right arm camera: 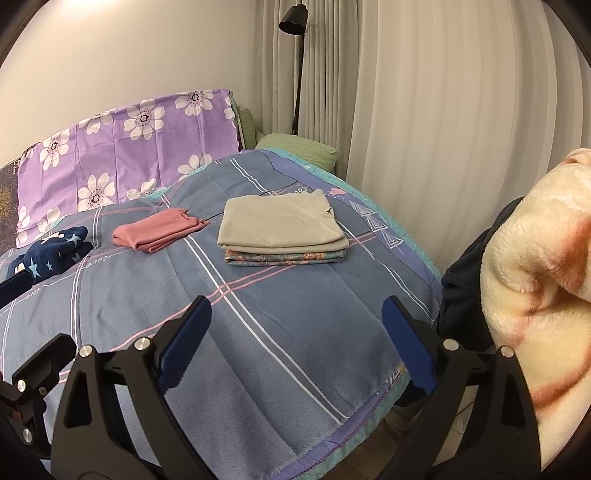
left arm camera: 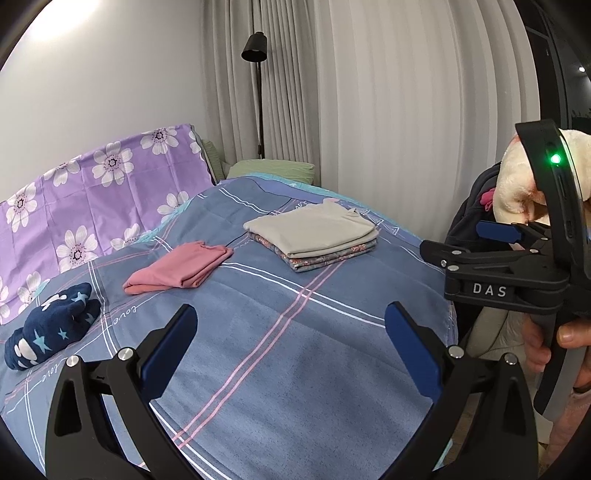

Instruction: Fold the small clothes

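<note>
Both tools spread wide, holding nothing: left tool (left arm camera: pixel 290 345), right tool (right arm camera: pixel 297 341), hovering over blue plaid bed quilt (left arm camera: pixel 295 354).

Next garment likely cream-and-pink fleece bundle (right arm camera: pixel 535 266), at bed's right edge, beside right tool. Looks light, thick, floppy, plush; should pinch easily at hem or corner. Crumpled, so long axis and facing unclear.

Folded beige top on floral stack (left arm camera: pixel 314 230); folded pink cloth (left arm camera: pixel 177 267), long axis slanting toward headboard; bunched navy star-print fleece (left arm camera: pixel 51 332).

Even, soft indoor light is seen; the wall (left arm camera: pixel 74 22) is glared upper left, straight lines are bowed, and corners are blackened.
</note>
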